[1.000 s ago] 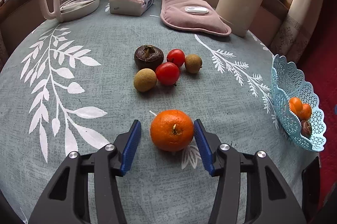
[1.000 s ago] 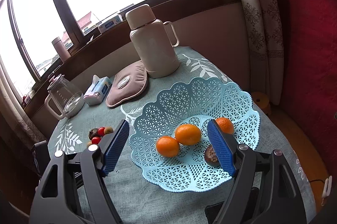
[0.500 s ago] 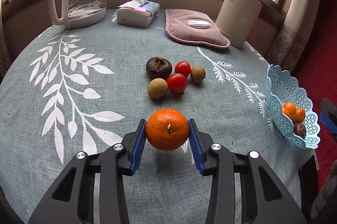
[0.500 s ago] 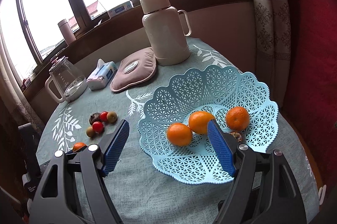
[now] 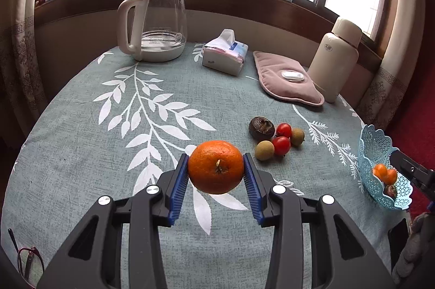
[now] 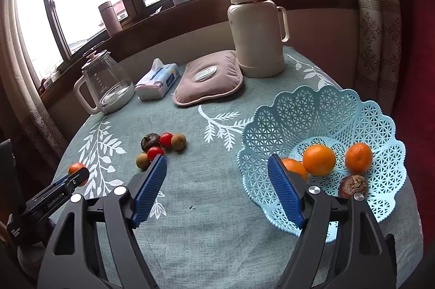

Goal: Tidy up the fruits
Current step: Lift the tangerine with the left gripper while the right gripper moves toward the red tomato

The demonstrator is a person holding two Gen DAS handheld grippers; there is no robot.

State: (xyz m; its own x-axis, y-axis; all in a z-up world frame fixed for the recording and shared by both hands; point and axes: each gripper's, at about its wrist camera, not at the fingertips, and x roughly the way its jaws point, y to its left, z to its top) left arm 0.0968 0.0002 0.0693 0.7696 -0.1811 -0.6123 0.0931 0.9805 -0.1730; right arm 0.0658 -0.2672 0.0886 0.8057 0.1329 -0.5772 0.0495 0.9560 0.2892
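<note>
Left tool [image 5: 216,174] clamping orange [image 5: 216,166] above tablecloth [image 5: 81,153]

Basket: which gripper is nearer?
Right. The right gripper is open, one finger overlapping the basket rim; the left gripper, shut on an orange, is across the table.

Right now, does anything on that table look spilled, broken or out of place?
Nothing is spilled or broken. Only the fruit is unsorted: a small cluster lies loose on the tablecloth outside the blue basket, and the left hand-held gripper holds an orange.
</note>
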